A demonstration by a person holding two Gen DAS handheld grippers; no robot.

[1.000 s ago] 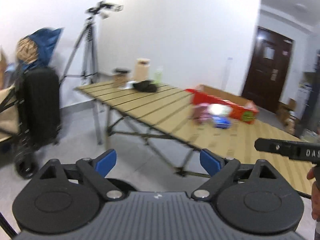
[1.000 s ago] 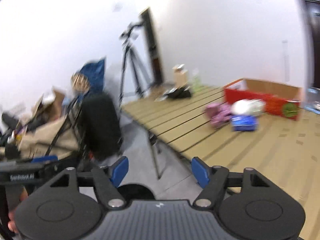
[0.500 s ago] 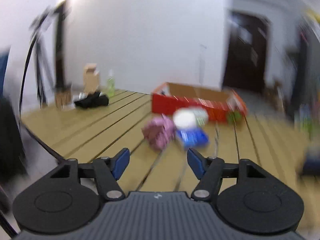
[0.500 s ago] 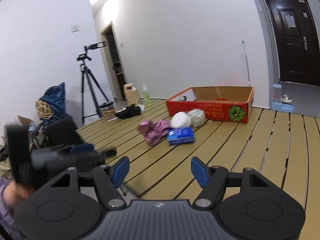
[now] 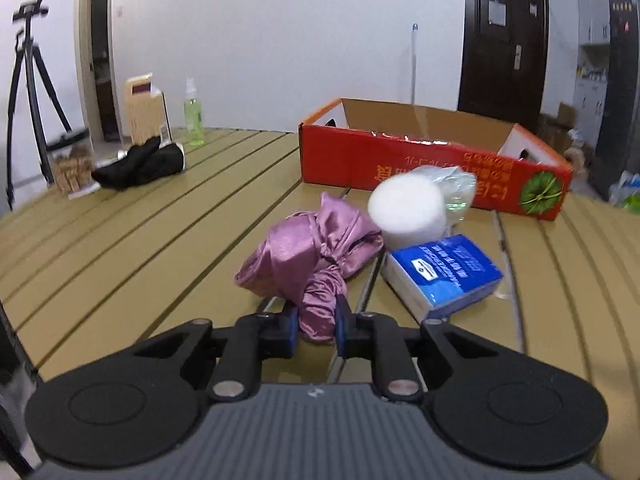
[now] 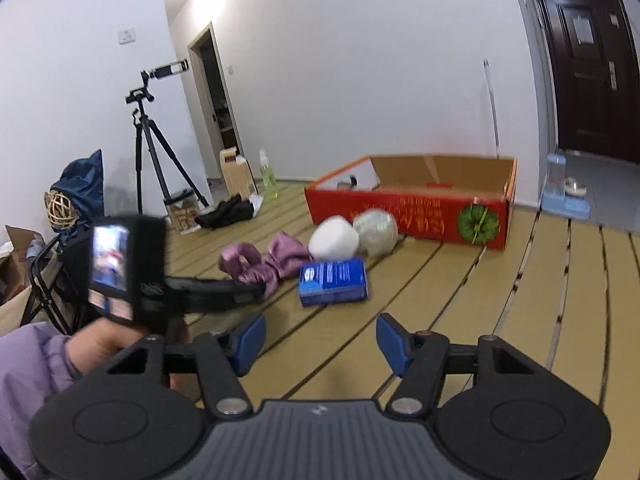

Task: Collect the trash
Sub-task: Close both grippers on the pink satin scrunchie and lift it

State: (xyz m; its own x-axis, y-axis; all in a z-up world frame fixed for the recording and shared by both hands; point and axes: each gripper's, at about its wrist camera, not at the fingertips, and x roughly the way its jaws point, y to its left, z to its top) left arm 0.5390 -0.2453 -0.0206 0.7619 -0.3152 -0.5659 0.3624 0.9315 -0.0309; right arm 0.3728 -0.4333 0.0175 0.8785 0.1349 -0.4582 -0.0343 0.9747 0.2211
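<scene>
The left tongs (image 5: 317, 322) reach low over the slatted counter (image 5: 120, 240), tilted down, their blue pads (image 5: 292, 320) pinching the near end of the crumpled purple cloth (image 5: 312, 248); their jaws have just been closing on it. From the right wrist view the left tongs (image 6: 256, 289) are held by a hand (image 6: 104, 340) in a purple sleeve (image 6: 28, 364). The right tongs (image 6: 320, 340) hover above the counter nearer the viewer, jaws spread and empty, though they have just been narrowing a little.

A second ago both views showed the counter from a distance, across the floor; now both tongs are over it and the cloth fills the left view.

The cloth lies left of a blue packet (image 5: 444, 272), with a white roll (image 5: 408, 208) and a clear plastic wad (image 5: 456, 188) just beyond. Behind them stands an open red cardboard box (image 5: 400, 160); its contents cannot be made out.
</scene>
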